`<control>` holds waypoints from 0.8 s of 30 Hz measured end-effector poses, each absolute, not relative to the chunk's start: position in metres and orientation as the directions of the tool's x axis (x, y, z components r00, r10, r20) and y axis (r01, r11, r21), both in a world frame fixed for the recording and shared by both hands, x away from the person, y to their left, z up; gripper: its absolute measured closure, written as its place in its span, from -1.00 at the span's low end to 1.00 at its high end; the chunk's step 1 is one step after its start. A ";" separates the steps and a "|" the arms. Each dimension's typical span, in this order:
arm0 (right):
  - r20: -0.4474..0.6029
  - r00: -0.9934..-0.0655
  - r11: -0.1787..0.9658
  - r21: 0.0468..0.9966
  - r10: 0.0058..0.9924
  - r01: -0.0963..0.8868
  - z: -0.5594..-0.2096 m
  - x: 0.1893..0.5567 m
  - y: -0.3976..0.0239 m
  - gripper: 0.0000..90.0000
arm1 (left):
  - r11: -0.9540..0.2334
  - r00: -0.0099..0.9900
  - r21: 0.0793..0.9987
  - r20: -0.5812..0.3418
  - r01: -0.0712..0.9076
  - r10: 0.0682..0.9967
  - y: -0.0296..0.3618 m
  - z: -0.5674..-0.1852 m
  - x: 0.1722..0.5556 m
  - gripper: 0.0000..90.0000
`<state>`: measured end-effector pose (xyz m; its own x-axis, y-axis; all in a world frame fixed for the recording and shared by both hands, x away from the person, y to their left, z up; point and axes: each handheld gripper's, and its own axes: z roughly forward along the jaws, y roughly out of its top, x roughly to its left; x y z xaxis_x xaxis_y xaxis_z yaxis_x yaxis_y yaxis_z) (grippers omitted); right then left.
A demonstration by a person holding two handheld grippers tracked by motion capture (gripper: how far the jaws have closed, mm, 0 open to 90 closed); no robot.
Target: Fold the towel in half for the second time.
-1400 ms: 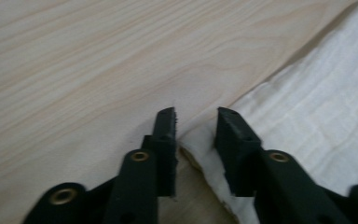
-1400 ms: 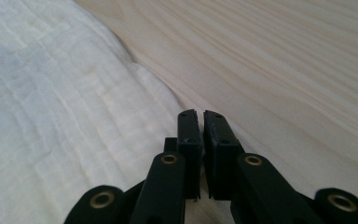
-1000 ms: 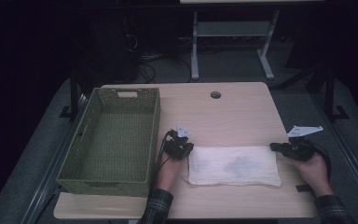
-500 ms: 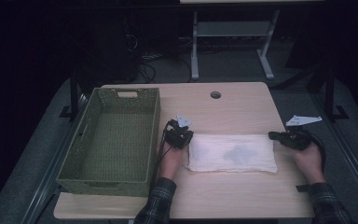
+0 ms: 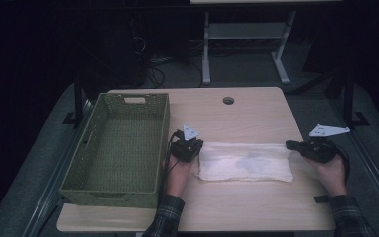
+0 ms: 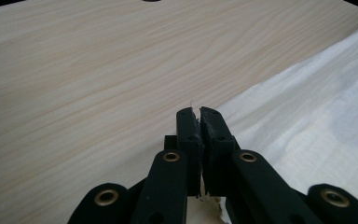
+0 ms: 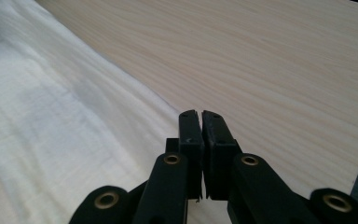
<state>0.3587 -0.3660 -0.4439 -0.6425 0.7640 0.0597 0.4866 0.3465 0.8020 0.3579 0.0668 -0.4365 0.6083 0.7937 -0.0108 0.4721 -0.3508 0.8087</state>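
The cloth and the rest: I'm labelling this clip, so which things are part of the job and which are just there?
In use:
- cloth, folded flat on the table
- left tool, shut on the cloth's left end
- right tool, shut at its right end

Just there:
- basket, left of the cloth
- hole in the tabletop

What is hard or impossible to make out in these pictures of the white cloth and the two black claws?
- Whether the left gripper pinches the white cloth: left gripper view, its shut jaws cover the edge.
- The same for the right gripper: right gripper view.
- The green basket's inner near wall: high view, its rim hides it.
- The room behind: too dark.
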 end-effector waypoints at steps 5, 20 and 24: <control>0.078 -0.657 0.344 0.803 0.750 0.487 -0.441 0.343 -0.367 0.94 | -0.357 0.612 0.812 0.000 0.462 0.791 0.068 -0.437 0.345 0.93; 0.064 -0.673 0.383 0.780 0.737 0.494 -0.443 0.315 -0.363 0.94 | -0.363 0.616 0.818 0.015 0.446 0.788 0.070 -0.440 0.316 0.93; 0.067 -0.677 0.388 0.776 0.733 0.497 -0.446 0.311 -0.364 0.94 | -0.393 0.616 0.809 0.049 0.438 0.786 0.067 -0.443 0.305 0.93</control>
